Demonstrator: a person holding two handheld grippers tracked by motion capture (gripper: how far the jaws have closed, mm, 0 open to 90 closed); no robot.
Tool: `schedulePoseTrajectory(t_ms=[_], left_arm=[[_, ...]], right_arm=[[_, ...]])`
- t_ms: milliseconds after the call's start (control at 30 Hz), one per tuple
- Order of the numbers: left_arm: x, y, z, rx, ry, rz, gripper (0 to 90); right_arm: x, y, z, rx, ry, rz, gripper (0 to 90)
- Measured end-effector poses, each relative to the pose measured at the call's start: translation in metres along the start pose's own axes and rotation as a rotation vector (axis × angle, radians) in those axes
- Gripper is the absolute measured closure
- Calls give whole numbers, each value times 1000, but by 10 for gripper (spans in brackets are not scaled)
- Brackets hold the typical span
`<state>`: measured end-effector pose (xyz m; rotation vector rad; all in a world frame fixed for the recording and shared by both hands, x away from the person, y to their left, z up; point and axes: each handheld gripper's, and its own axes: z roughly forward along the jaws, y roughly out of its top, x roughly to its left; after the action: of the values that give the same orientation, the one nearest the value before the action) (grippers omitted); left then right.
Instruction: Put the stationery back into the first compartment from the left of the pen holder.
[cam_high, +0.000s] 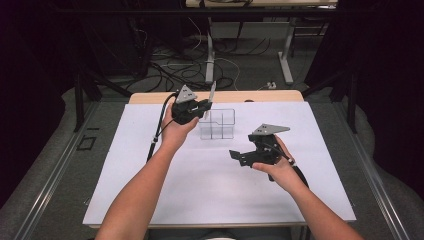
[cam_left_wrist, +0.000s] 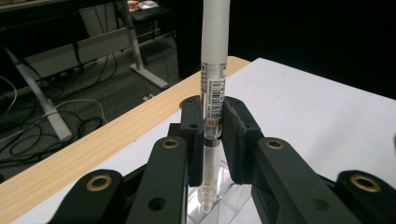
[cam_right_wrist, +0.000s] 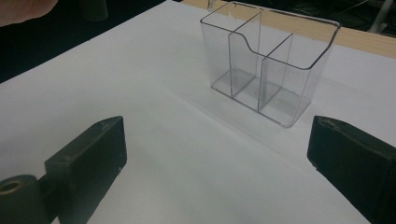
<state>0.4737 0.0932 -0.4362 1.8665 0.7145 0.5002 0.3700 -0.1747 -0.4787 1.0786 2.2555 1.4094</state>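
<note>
High view is showing the left gripper (cam_high: 206, 106) clamping a pen (cam_high: 212, 93) upright just above the clear organiser (cam_high: 218, 125), so insertion is remaining; beside the organiser, the right gripper (cam_high: 236, 156) is waiting wide and empty.

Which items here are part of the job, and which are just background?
In the job:
- pen, clamped upright in the left gripper
- clear organiser, compartments empty
- right gripper, open, holding nothing

Lying about:
- white mat
- floor cables
- desk legs behind the table
</note>
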Motion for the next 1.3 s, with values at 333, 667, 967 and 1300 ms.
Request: schedulePoseTrajectory(t_ms=[333, 667, 967, 1300], left_arm=[[11, -7, 9, 32, 28, -66, 793], [17, -15, 19, 66, 41, -103, 793], [20, -25, 27, 119, 46, -136, 792], [17, -34, 33, 154, 42, -167, 792]], right_arm=[[-3, -8, 2, 6, -7, 6, 40], [-4, -13, 5, -1, -7, 9, 40], [-4, -14, 5, 11, 1, 17, 41], [-4, -16, 5, 11, 3, 28, 41]])
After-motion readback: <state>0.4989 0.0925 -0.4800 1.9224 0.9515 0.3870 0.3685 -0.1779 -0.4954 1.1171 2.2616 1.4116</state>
